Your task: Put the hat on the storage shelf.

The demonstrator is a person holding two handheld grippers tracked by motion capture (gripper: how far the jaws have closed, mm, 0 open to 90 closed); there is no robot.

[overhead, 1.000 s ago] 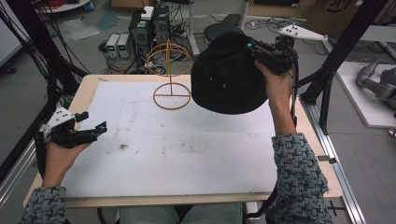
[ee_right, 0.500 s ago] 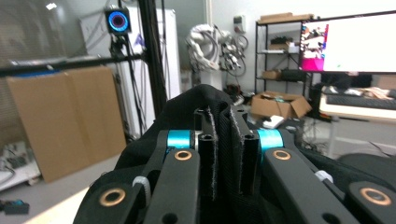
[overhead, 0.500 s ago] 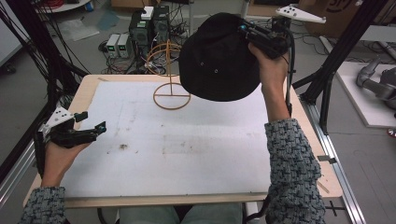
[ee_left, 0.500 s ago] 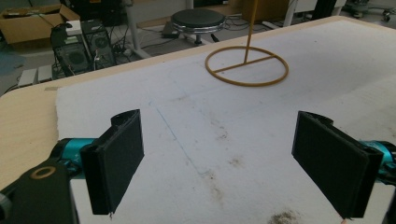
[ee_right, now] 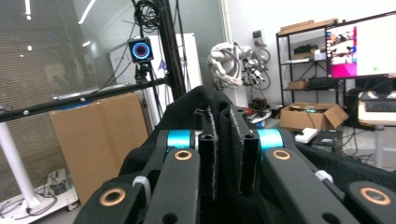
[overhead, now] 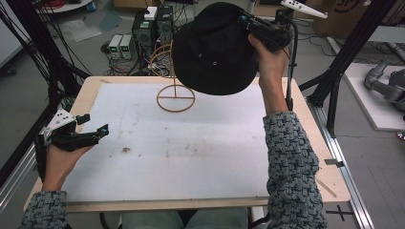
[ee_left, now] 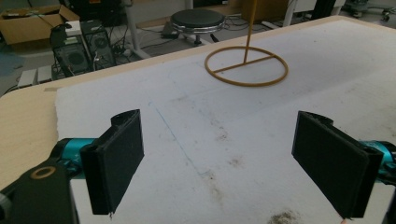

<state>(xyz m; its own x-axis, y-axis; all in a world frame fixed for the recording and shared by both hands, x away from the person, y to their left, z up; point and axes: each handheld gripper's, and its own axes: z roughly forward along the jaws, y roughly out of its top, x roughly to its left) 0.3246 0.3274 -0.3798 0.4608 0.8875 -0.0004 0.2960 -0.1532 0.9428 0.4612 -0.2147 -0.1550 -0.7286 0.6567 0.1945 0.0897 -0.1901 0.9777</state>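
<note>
Your wooden bench (overhead: 313, 143) with its stained white sheet (overhead: 191, 143) stands among computer towers (overhead: 153, 24) and cables, and the black fabric bucket hat (overhead: 215, 47) hangs clamped in your raised right gripper (overhead: 248, 26) above the thin golden wire stand (overhead: 175, 93), while your left gripper (overhead: 93, 125) rests released near the bench's left edge.

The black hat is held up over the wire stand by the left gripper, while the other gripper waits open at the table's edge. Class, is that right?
Not quite. In the high view the right gripper holds the hat above the stand; the left gripper is the one waiting open.
</note>
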